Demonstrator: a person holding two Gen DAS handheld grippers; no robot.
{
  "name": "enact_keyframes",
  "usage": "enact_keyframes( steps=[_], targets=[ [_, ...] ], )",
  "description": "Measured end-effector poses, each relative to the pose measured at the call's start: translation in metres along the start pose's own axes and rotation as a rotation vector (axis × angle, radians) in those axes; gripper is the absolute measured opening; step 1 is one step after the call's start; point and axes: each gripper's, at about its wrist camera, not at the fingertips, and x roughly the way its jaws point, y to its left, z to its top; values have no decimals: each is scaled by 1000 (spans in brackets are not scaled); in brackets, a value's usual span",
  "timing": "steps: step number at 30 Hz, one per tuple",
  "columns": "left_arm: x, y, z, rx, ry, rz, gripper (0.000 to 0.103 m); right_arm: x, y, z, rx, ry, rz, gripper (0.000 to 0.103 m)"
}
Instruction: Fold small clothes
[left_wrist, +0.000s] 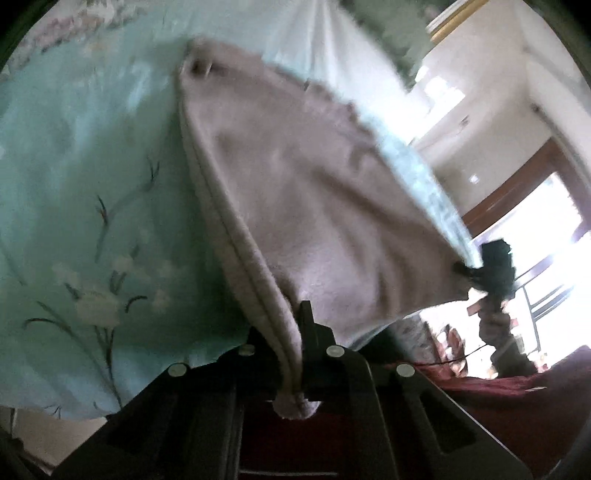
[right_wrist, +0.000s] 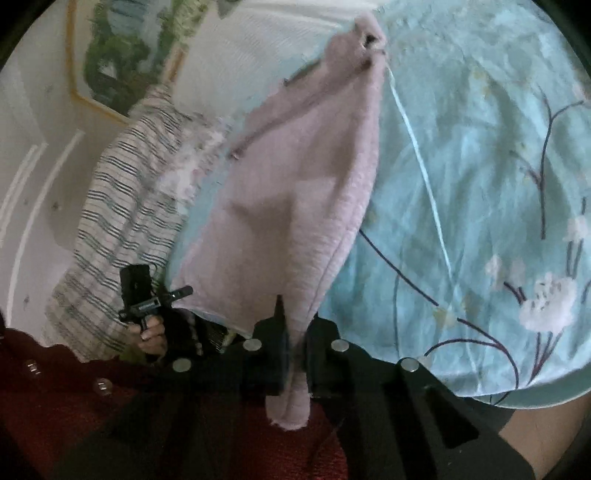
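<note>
Left gripper (left_wrist: 295, 325) and right gripper (right_wrist: 291, 317) each clamp a hem corner of the pink garment (left_wrist: 314, 192), seemingly taut above the floral bedsheet (left_wrist: 92, 166).

A home bedroom: a bed under a pale turquoise floral cotton sheet (right_wrist: 480, 166), a striped pillow (right_wrist: 122, 229) at left, a gilt-framed landscape painting (right_wrist: 122, 48) upper left.

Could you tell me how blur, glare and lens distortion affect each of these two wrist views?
Left wrist view: the window at right is blown out to white, the pink garment is motion-smeared, and the fisheye bends the floral bedsheet. Right wrist view: no glare, lighting is softer, the garment is slightly blurred, the corners are vignetted black.
</note>
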Motion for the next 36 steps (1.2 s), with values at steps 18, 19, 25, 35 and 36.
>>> enact_keyframes(
  steps=[18,19,25,35,36],
  targets=[
    [-46,-24,97,40,-342,11,3,-30,28,74,-43,-207,119,7],
    [-48,-27,113,49,-379,20,3,-32,30,85,-51,-229,115,8],
    [-35,-20,201,43,-504,88,3,-24,30,175,-92,-323,48,8],
    [64,34,341,-54,-437,223,3,38,-26,315,9,-307,-97,7],
    [74,41,349,-60,-426,234,3,46,-32,324,15,-293,-114,7]
  ],
)
